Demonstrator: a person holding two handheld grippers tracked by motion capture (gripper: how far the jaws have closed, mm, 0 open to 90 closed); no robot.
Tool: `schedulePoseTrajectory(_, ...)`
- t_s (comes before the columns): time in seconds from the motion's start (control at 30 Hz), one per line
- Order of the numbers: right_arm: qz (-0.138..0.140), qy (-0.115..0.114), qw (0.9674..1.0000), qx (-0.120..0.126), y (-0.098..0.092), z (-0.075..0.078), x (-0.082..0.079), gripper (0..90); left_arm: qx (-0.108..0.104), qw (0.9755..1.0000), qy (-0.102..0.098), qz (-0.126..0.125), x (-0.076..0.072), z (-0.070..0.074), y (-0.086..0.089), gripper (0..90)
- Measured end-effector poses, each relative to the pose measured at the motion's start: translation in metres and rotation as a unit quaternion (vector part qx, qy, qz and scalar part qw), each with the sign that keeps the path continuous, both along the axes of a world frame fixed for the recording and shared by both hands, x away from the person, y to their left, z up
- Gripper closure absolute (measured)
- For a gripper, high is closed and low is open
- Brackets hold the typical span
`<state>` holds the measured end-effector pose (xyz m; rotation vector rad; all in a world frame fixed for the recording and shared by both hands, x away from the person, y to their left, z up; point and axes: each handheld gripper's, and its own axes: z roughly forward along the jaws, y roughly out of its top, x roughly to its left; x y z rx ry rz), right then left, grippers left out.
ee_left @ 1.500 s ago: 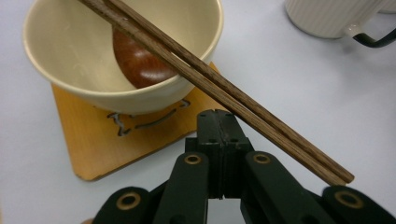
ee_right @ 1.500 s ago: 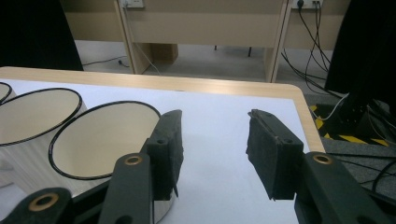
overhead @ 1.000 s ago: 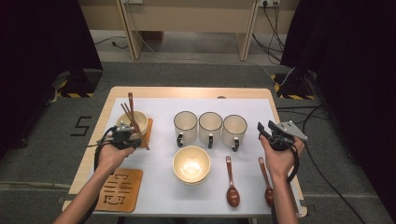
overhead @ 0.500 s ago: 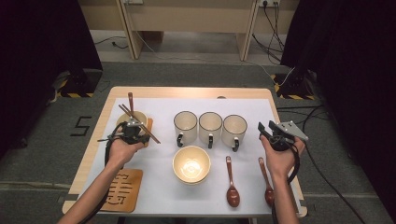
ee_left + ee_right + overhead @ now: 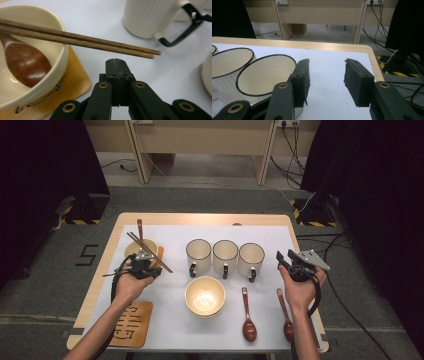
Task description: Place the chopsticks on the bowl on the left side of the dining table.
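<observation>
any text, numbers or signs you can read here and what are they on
"5" – dark figure marked on the grey floor, left of the table.
Pale cut-out characters on the wooden coaster at the table's near left corner: too small to read.
No lettering visible on the mugs or bowls.

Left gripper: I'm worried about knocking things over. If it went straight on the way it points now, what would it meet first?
Probably the chopsticks lying across the bowl; their free ends cross just beyond the left gripper, whose jaws are shut. Depth is unclear, so it might pass under them.
</observation>
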<state>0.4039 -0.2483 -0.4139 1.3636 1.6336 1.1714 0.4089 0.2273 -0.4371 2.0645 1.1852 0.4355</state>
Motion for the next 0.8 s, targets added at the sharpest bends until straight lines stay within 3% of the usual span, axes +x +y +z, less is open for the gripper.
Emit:
schedulePoseTrajectory(0.33, -0.001, -0.002, 1.0, 0.0, 0.0, 0.0, 0.0, 55.3, -0.002, 0.9984, -0.007, -0.056, -0.018, 0.005, -0.033, 88.9)
schedulePoseTrajectory(0.5, -0.001, -0.003, 1.0, 0.001, -0.001, 0.0, 0.0, 55.3, 0.0, 0.9981, -0.01, -0.06, -0.015, 0.004, -0.043, 88.9)
schedulePoseTrajectory(0.8, -0.001, -0.001, 1.0, 0.0, -0.002, -0.001, 0.001, 55.3, 0.001, 0.9985, -0.009, -0.053, -0.01, 0.001, -0.043, 88.9)
